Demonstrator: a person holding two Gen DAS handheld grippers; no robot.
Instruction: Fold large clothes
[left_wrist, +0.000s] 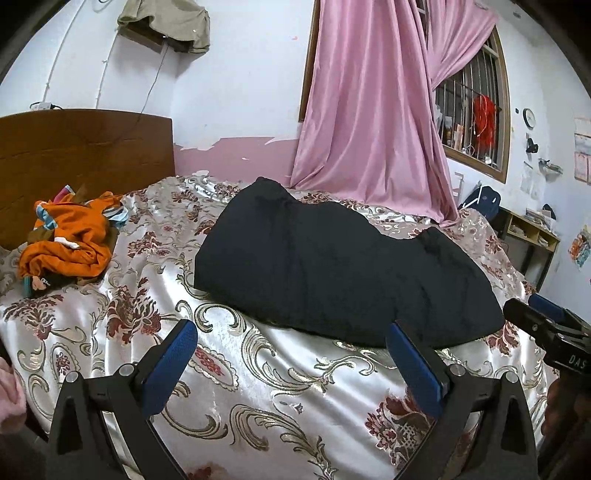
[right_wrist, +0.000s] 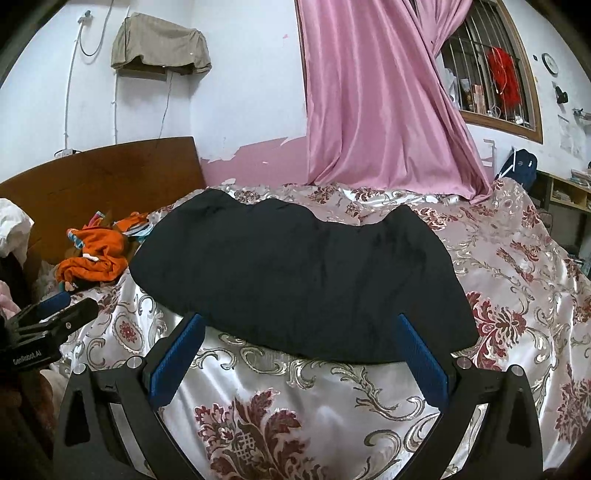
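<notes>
A large black garment (left_wrist: 332, 266) lies spread flat on the floral bedspread (left_wrist: 258, 387); it also shows in the right wrist view (right_wrist: 303, 280). My left gripper (left_wrist: 291, 332) is open and empty, just short of the garment's near edge. My right gripper (right_wrist: 301, 325) is open and empty, its blue fingertips (right_wrist: 410, 332) at the garment's near hem. The right gripper shows at the right edge of the left wrist view (left_wrist: 543, 325). The left gripper shows at the left edge of the right wrist view (right_wrist: 55, 314).
A heap of orange clothes (left_wrist: 74, 243) lies at the bed's head by the wooden headboard (left_wrist: 85, 155). A pink curtain (left_wrist: 369, 110) hangs down to the far side of the bed. A shelf unit (left_wrist: 532, 232) stands at the right by the wall.
</notes>
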